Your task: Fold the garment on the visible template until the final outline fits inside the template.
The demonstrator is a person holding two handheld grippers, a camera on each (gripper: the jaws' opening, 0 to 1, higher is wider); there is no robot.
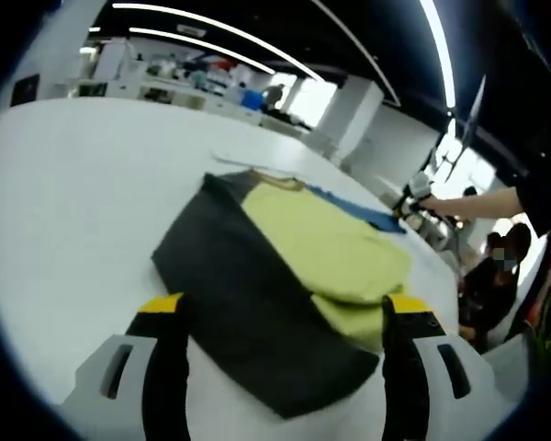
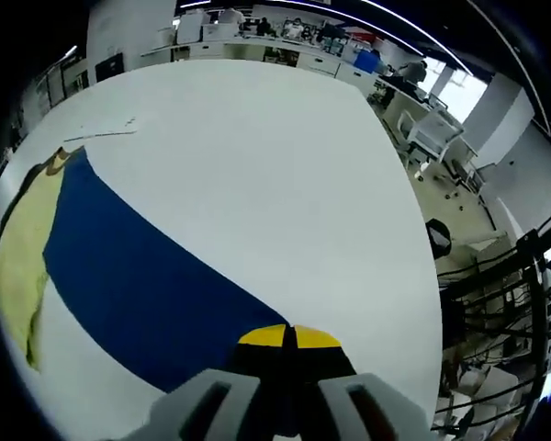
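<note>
Left gripper view: the garment [image 1: 285, 276], yellow and dark grey, lies partly folded on the white worktop [image 1: 73, 202] over the blue template [image 1: 363, 213]; judged soft, light, best pinched at an edge. Left gripper [image 1: 283, 317] fingers spread, empty. Right gripper [image 2: 289, 338] fingers closed on the template's [image 2: 138, 276] edge.

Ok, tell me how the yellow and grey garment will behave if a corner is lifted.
The garment is probably floppy: it lies flat in soft folds on the white table. It looks thin, so likely light. A lifted corner would likely drape and drag the rest, rather than rise stiffly.
</note>
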